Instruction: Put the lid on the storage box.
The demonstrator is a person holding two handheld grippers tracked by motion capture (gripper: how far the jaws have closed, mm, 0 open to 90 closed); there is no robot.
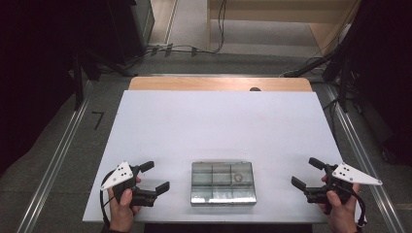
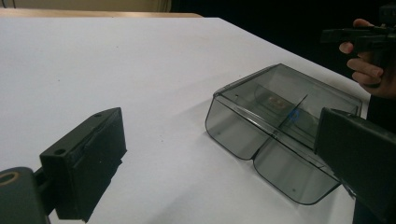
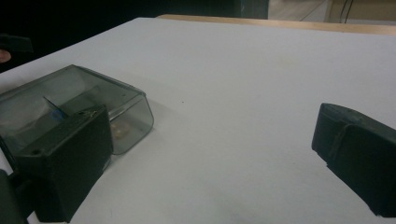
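Note:
A smoky clear plastic compartment box (image 1: 222, 182) lies shut near the front edge of the white sheet (image 1: 218, 126), between my two grippers. A small ring (image 1: 238, 178) sits in its far right compartment. My left gripper (image 1: 156, 175) is left of the box, open, nothing between its fingers (image 2: 88, 158). It points at the box (image 2: 275, 121), a short gap away. My right gripper (image 1: 304, 172) is to the right, open and empty, farther from the box. The box (image 3: 70, 98) lies partly behind its left finger (image 3: 65, 168).
The white sheet covers a wooden table whose far edge (image 1: 218, 83) shows beyond it. Cables (image 1: 184, 48) and dark stand legs (image 1: 311, 65) lie on the floor behind. Metal rails (image 1: 58, 155) run along both sides. The other hand (image 2: 369, 70) appears past the box.

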